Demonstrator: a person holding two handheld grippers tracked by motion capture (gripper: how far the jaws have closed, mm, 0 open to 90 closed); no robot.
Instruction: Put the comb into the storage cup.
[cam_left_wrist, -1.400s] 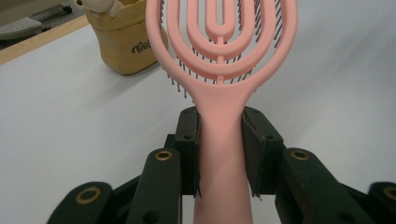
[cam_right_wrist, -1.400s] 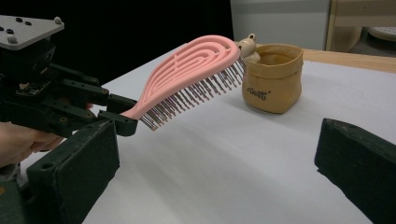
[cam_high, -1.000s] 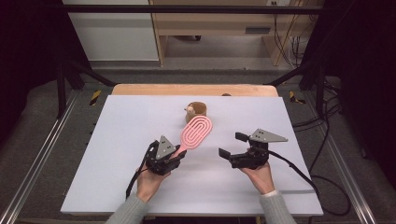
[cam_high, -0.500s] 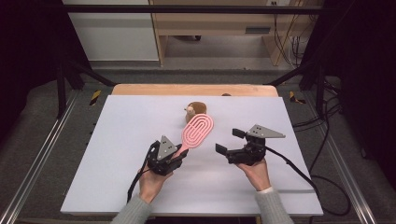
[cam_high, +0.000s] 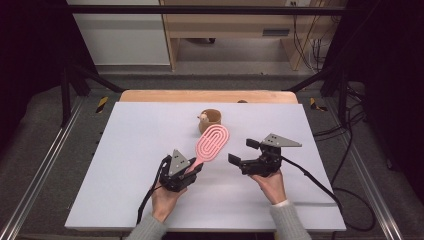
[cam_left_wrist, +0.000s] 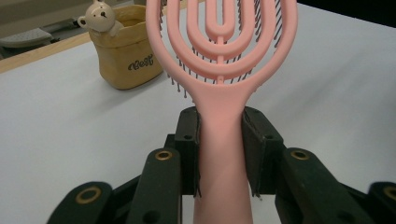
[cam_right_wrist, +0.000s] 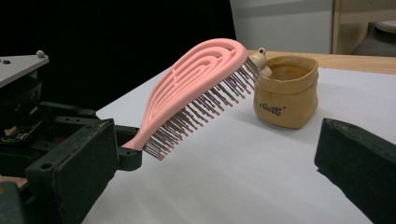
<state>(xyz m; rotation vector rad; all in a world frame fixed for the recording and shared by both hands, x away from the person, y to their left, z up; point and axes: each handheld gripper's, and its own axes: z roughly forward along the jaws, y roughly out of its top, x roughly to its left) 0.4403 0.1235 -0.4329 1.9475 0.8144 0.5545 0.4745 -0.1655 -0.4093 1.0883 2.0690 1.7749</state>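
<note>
Table (cam_high: 125, 150) is a plain white top w/ little on it. Biggest item is the pink brush (cam_high: 212, 142), held up off the surface near the middle, head tilted up and away toward the far side, bristles facing down and to the right. Just beyond its tip sits the tan pot (cam_high: 212, 119) w/ a small bear (cam_left_wrist: 97, 15) on its rim; brush tip is near the pot but apart from it.

Left gripper (cam_high: 192, 169) is clamped on the brush handle, pads squeezing both sides low on the neck. Right gripper (cam_high: 240, 152) sits just right of the brush, jaws spread wide, nothing in them.

Looks like the brush is headed for the pot, or a handover to the right. Either way: keep the grip firm, since it's low on the handle and the head could droop. Raise the tip above the rim before moving in, so bristles don't snag the bear or tip the pot.
</note>
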